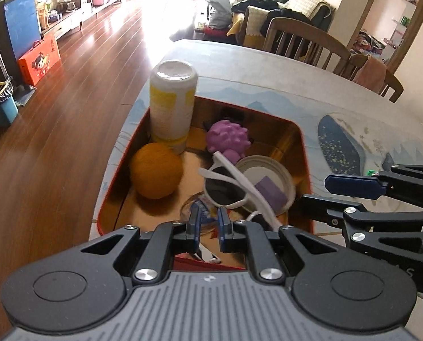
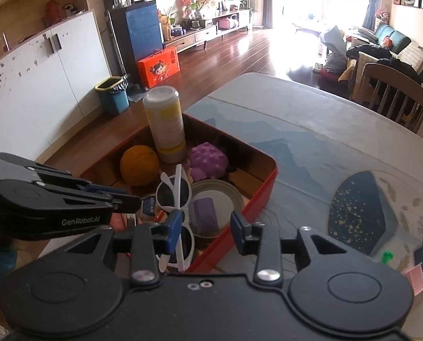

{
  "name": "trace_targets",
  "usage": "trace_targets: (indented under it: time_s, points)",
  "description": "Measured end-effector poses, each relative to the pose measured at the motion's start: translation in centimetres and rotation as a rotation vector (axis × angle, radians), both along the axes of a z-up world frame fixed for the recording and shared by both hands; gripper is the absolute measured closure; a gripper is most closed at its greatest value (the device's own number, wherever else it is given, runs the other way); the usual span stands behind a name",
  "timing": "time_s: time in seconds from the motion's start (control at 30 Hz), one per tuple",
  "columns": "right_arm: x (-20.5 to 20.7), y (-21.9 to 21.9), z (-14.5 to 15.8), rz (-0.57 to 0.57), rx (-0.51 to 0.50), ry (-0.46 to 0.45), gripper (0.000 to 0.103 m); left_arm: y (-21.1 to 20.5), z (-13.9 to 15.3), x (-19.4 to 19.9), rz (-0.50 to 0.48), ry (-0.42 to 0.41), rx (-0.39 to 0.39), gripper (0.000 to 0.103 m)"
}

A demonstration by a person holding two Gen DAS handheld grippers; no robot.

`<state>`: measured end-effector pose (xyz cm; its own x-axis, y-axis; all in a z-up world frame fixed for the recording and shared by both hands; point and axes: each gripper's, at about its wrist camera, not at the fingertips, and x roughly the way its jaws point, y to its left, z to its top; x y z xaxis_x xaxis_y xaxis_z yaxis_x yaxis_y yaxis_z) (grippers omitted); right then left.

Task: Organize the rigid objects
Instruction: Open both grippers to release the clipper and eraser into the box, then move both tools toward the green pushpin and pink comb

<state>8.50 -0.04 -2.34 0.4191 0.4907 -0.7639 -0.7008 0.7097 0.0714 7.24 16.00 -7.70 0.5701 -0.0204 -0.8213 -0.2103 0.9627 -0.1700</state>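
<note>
**Both grippers angled down over the red box**

The left hand-held gripper (image 1: 208,227) tilts downward, jaws closed narrow on a small blue-printed packet (image 1: 201,209). The right hand-held gripper (image 2: 205,231), stamped "GenRobot.AI", stands apart, gripping nothing. White plastic sunglasses (image 2: 174,199) lie in the red box (image 2: 264,182) on the worktop (image 2: 311,130), beside a round orange (image 2: 138,164).
</note>
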Motion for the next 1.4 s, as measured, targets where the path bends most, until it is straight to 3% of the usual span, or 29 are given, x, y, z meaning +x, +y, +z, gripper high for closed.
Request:
trace_targets:
  time_s: [0.67, 0.77, 0.83, 0.9, 1.07, 1.23, 1.4]
  points:
    - [-0.3, -9.3, 2.6, -0.088, 0.105, -0.026, 0.04, -8.1, 3.0, 0.8, -0.032, -0.056, 0.016, 0.079]
    - [0.0, -11.2, 2.6, -0.109, 0.111, -0.028, 0.037, -9.7, 3.2, 1.1, -0.042, -0.067, 0.012, 0.071]
    - [0.1, -12.6, 2.5, -0.123, 0.115, -0.025, 0.036, -10.7, 3.4, 1.3, -0.048, -0.075, 0.01, 0.055]
    - [0.2, -13.8, 2.5, -0.133, 0.117, -0.025, 0.034, -11.8, 3.6, 1.4, -0.05, -0.087, 0.014, 0.047]
    - [0.6, -17.3, 2.4, -0.172, 0.125, -0.024, 0.023, -14.5, 3.6, 2.2, -0.063, -0.092, 0.011, 0.047]
    - [1.2, -20.8, 2.2, -0.213, 0.136, -0.028, 0.015, -17.1, 3.5, 3.0, -0.07, -0.099, 0.004, 0.032]
    - [1.6, -23.7, 1.6, -0.234, 0.121, -0.044, 0.003, -19.6, 3.4, 4.1, -0.063, -0.11, 0.029, 0.027]
